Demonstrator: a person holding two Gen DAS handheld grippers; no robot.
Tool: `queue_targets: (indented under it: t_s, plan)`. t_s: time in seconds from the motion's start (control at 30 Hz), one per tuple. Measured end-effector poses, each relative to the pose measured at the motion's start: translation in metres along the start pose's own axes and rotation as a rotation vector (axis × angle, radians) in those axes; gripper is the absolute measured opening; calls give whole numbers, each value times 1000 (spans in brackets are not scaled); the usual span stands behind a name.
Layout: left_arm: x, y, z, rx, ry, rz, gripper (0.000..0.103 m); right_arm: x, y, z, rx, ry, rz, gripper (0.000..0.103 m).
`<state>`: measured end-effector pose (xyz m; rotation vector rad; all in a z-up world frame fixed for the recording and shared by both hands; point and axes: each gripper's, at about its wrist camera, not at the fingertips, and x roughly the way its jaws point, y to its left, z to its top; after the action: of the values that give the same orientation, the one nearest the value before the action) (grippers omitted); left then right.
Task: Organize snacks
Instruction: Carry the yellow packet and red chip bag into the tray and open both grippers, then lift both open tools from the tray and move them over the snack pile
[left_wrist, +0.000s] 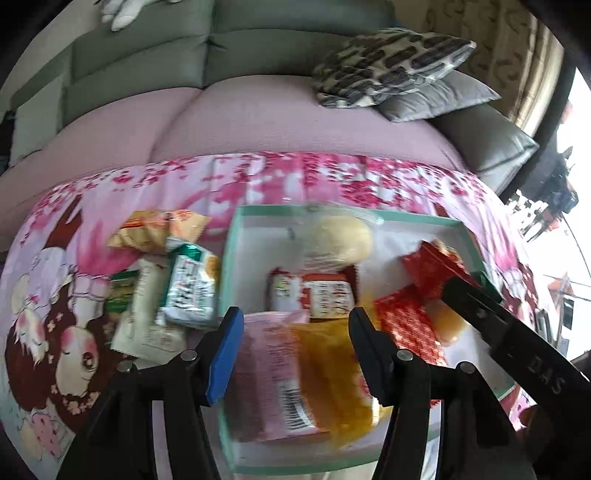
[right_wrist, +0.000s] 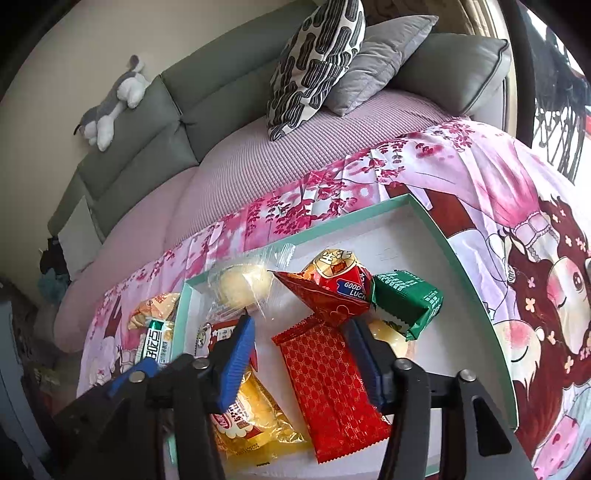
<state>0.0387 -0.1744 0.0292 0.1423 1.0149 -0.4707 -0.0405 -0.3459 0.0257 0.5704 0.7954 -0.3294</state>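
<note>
A shallow white box with a mint-green rim (left_wrist: 406, 218) (right_wrist: 369, 216) lies on a pink printed cloth. It holds a pink-and-yellow bun packet (left_wrist: 291, 373), a red-and-white packet (left_wrist: 317, 291), a pale round cake (left_wrist: 340, 236) (right_wrist: 245, 284), red foil packets (left_wrist: 406, 325) (right_wrist: 328, 376) and a green packet (right_wrist: 406, 306). My left gripper (left_wrist: 295, 347) is open just above the bun packet, empty. My right gripper (right_wrist: 299, 354) is open over the flat red packet, empty; its arm shows in the left wrist view (left_wrist: 517, 332).
Several loose snacks lie on the cloth left of the box: an orange bag (left_wrist: 159, 229), a green-and-white packet (left_wrist: 192, 284) (right_wrist: 157, 339) and a cream packet (left_wrist: 147, 317). Behind are a pink-covered sofa, patterned and grey cushions (right_wrist: 317, 62) and a plush toy (right_wrist: 110, 103).
</note>
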Motion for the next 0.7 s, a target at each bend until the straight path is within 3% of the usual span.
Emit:
queue_targets:
  t_s: [0.1,0.17,0.2,0.27,0.6,0.7]
  plan:
    - [1,15,1,-44,-2,50,63,0,5,-1,-19,2,-1,67]
    - [2,24,1,-69,-3,83,80,1,9,-3,-36,6,-2,68]
    - [3,27,1,-79,-5,97,81,2,11,-3,-45,8,-1,69]
    - [4,36,1,-100,-5,128,81,4,15,-5,-56,9,1,77]
    - [12,54,-3,-159,18,156,84,8,27,-8,-97,9,-1,83]
    - [12,55,-4,-159,18,164,85,8,27,-8,-97,7,-3,95]
